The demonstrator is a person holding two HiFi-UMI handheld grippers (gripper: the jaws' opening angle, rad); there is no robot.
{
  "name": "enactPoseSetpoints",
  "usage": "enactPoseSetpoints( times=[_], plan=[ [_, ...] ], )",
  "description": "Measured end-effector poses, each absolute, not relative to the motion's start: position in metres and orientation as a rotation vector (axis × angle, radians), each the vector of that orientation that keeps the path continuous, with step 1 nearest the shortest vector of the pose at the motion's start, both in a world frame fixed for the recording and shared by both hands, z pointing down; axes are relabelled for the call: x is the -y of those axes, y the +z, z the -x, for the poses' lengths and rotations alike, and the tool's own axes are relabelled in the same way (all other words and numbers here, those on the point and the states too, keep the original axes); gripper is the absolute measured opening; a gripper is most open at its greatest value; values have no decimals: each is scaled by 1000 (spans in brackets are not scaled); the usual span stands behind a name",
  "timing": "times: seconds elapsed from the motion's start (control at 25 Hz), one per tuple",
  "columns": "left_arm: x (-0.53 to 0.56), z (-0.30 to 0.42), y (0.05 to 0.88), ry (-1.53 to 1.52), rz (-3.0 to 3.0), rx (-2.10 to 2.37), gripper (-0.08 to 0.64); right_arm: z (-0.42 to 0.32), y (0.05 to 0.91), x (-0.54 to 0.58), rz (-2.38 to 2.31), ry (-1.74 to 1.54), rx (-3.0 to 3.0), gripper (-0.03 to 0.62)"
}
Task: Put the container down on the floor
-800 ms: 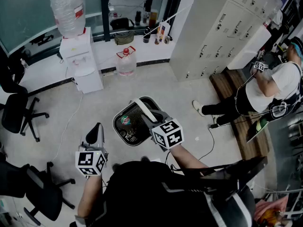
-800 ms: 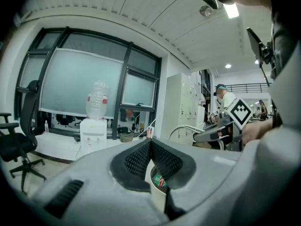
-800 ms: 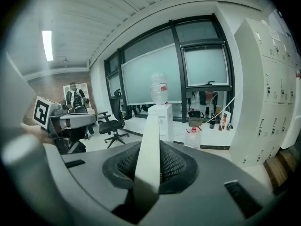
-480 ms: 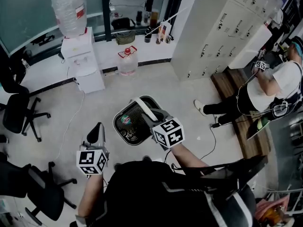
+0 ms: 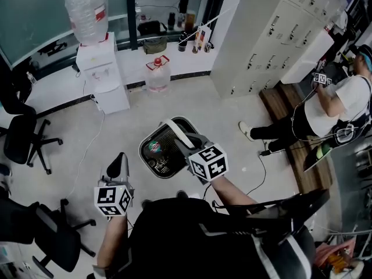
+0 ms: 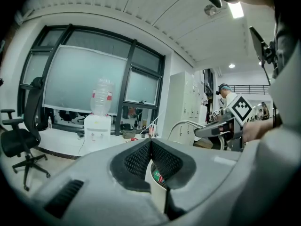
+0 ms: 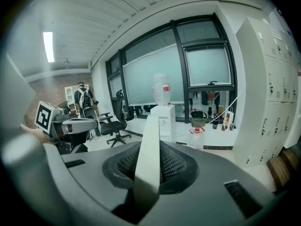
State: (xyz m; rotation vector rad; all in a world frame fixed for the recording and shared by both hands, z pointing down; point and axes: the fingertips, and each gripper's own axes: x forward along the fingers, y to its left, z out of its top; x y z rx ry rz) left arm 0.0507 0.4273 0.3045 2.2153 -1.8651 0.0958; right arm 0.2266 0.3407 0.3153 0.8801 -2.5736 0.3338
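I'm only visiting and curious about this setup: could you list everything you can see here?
container: one, dark, centre
handle: one, white, arching over the container
packet: one, green-red, inside the container
water dispenser: one, white, by the window
water jug: one, clear, red cap, beside the dispenser
office chairs: at least two, black, left
lockers: one bank, pale, upper right
bystander: one, white shirt, far right
left claw: one, grey, shut, empty
right claw: one, grey, shut on the handle

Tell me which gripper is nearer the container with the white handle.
Right. The right gripper is shut on the handle, directly above the container. The left gripper is off to the container's left, apart from it, with nothing between its jaws.
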Motion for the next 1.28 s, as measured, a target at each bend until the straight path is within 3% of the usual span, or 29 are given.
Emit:
enactPoseSetpoints(
  times=[1.28],
  plan=[
    [-431,48,311,-9,-2246,1814,11,-142,301,-332,-967,354,2563,75]
  ],
)
